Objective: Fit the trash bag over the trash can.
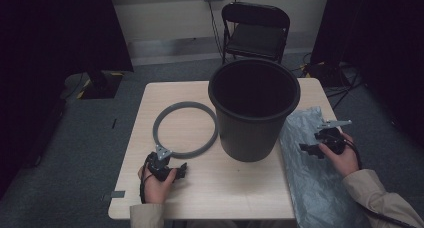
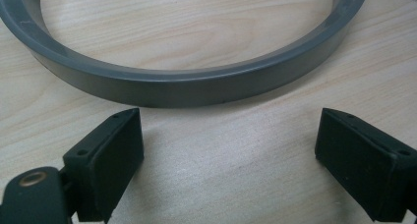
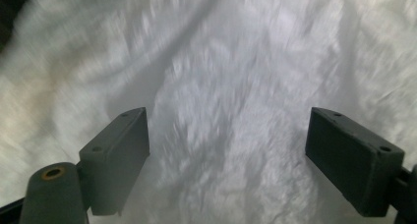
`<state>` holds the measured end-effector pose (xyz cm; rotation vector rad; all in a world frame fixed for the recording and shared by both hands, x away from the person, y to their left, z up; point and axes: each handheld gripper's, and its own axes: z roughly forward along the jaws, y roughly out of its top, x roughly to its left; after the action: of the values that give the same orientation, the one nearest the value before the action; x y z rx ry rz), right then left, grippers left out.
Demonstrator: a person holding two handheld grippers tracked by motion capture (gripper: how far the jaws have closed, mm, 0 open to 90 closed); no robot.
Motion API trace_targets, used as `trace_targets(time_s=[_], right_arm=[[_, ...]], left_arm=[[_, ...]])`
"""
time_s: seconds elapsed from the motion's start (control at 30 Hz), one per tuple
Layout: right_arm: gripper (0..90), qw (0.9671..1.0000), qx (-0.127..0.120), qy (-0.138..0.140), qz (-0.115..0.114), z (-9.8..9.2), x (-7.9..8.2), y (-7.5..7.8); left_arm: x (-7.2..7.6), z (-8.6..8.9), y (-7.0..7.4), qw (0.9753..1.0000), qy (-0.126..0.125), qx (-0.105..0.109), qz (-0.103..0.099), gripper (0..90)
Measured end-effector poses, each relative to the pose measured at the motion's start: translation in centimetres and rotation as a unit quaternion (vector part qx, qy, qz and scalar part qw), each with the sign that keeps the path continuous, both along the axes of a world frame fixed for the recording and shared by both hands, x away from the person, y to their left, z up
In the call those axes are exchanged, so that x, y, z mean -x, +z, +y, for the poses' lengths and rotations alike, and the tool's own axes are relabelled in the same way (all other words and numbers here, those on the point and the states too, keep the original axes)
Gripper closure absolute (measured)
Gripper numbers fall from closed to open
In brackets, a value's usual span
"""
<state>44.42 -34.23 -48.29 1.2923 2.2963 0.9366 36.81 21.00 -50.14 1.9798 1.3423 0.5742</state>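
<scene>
A black bin (image 1: pixel 254 108) stands upright in the middle of the wooden table (image 1: pixel 150 103). Left of it lies a grey ring (image 1: pixel 185 129) flat on the table; its near rim (image 2: pixel 187 84) curves just ahead of my left gripper's jaws. My left gripper (image 1: pixel 181 170) rests low at the table's front left, open and holding nothing (image 2: pixel 228 160). A crumpled grey plastic bag (image 1: pixel 310 168) lies over the table's right side and hangs off the front. My right gripper (image 1: pixel 306 149) hovers over it, open, with the bag's wrinkled, blurred surface (image 3: pixel 231 135) between and beyond its jaws.
A black folding chair (image 1: pixel 256 33) stands behind the table on grey carpet. Dark curtains flank both sides, with a stand base (image 1: pixel 100 83) at the far left and cables (image 1: pixel 345 83) on the floor at the right. Bare tabletop (image 1: pixel 235 188) lies in front of the bin.
</scene>
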Motion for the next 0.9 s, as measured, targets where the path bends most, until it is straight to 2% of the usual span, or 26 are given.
trace_targets(time_s=[0.07, 0.1, 0.17, 0.2, 0.23, 0.27, 0.3, 0.33, 0.37, 0.4, 0.43, 0.5, 0.57, 0.7, 0.73, 0.8, 0.9], right_arm=[[16.4, 0.9999, 0.004, 0.006, 0.007, 0.0, 0.4, -0.7], [16.5, 0.9998, 0.014, 0.014, -0.004, 0.0, 0.9, -1.0], [16.3, 0.9997, 0.012, 0.018, -0.005, 0.0, 1.8, -1.0], [16.3, 0.9995, 0.010, 0.030, -0.005, 0.1, 2.5, -1.0], [16.3, 0.9990, 0.013, 0.043, -0.004, 0.2, 2.9, -1.0], [16.3, 0.9990, 0.013, 0.043, -0.004, 0.2, 2.9, -1.0], [17.8, 0.9983, 0.011, 0.056, 0.015, 0.4, 3.6, -0.4], [17.8, 0.9983, 0.011, 0.056, 0.015, 0.4, 3.6, -0.4], [15.3, 0.9992, 0.003, 0.039, 0.001, 0.2, 3.3, 0.4], [15.3, 0.9992, 0.003, 0.039, 0.001, 0.2, 3.3, 0.4], [15.6, 0.9997, 0.012, 0.019, -0.003, 0.0, 2.3, 0.9], [15.4, 0.9998, 0.020, 0.000, -0.001, -0.1, 1.0, 0.9], [15.6, 0.9996, 0.020, -0.012, 0.013, 0.1, -0.3, 0.6], [12.6, 0.9992, 0.027, -0.008, 0.027, 0.9, -1.2, -0.4], [12.3, 0.9996, 0.027, -0.004, 0.008, 1.6, -1.0, -0.8], [12.3, 0.9996, 0.026, -0.003, 0.009, 1.8, -0.9, -0.8], [13.1, 0.9996, 0.022, 0.013, 0.008, 2.4, -0.7, -0.9]], left_arm=[[0.0, 0.0, 0.0, 1.0000, 0.000, 0.001, 0.000, 10.3], [0.0, 0.0, 0.0, 1.0000, 0.000, 0.001, 0.000, 10.3], [0.0, 0.0, 0.0, 1.0000, 0.000, 0.001, 0.000, 10.3], [0.0, 0.0, 0.0, 1.0000, 0.000, 0.001, 0.000, 10.3], [0.0, 0.0, 0.0, 1.0000, -0.001, 0.000, 0.001, 10.2], [0.0, 0.0, 0.0, 1.0000, -0.001, 0.000, 0.001, 10.2], [0.0, 0.0, 0.0, 1.0000, -0.001, 0.000, 0.001, 10.2], [0.0, 0.0, 0.0, 1.0000, -0.001, 0.000, 0.001, 10.2], [0.0, 0.0, 0.0, 1.0000, 0.000, 0.001, 0.000, 10.2], [0.0, 0.0, 0.0, 1.0000, 0.000, 0.001, 0.000, 10.2], [0.0, 0.0, 0.0, 1.0000, 0.000, 0.001, 0.000, 10.2], [0.0, 0.0, 0.0, 1.0000, -0.001, 0.000, 0.000, 10.2], [0.0, 0.0, 0.0, 1.0000, -0.001, 0.000, 0.001, 10.2], [0.0, 0.0, 0.0, 1.0000, 0.000, 0.001, 0.000, 10.2], [0.0, 0.0, 0.0, 1.0000, 0.000, 0.001, 0.001, 10.2], [0.0, 0.0, 0.0, 1.0000, 0.000, 0.001, 0.001, 9.6], [-0.1, 0.0, 0.0, 1.0000, -0.001, 0.000, 0.001, 9.5]])
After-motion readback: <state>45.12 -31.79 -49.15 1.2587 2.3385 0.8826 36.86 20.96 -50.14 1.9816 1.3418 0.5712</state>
